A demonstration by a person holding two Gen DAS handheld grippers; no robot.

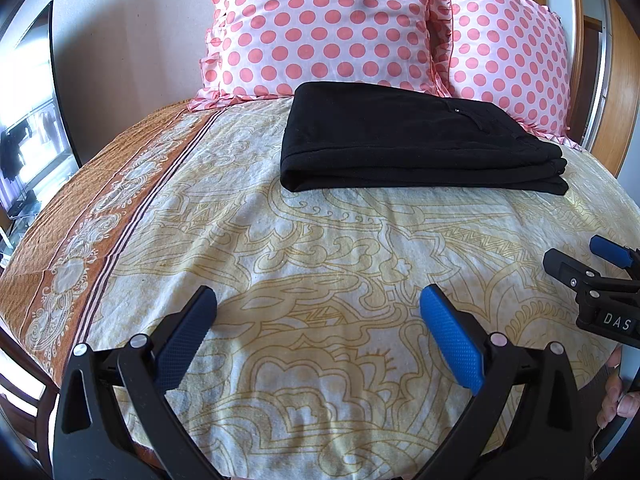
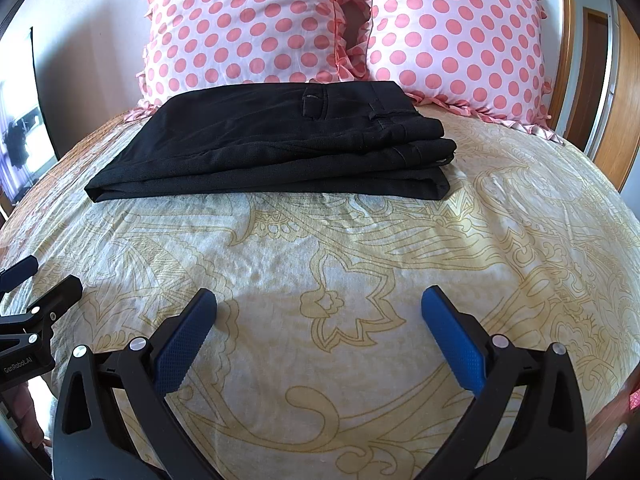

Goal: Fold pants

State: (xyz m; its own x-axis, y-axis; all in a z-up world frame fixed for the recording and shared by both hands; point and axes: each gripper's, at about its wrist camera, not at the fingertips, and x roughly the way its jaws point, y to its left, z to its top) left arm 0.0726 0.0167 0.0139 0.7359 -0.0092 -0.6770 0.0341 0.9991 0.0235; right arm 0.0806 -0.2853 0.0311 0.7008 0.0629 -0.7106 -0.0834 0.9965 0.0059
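The black pants (image 1: 416, 140) lie folded in a flat rectangular stack on the bed, just in front of the pillows; they also show in the right wrist view (image 2: 288, 148), waistband and pocket on top. My left gripper (image 1: 318, 300) is open and empty, hovering over the sheet well short of the pants. My right gripper (image 2: 318, 300) is open and empty too, the same distance back. The right gripper shows at the right edge of the left wrist view (image 1: 580, 258), and the left gripper at the left edge of the right wrist view (image 2: 36, 280).
The bed has a cream and yellow patterned sheet (image 1: 320, 248) with an orange border (image 1: 100, 200) on the left. Two pink polka-dot pillows (image 2: 248, 24) (image 2: 456, 36) lean against the wall behind the pants. A wooden door frame (image 2: 600, 100) stands at right.
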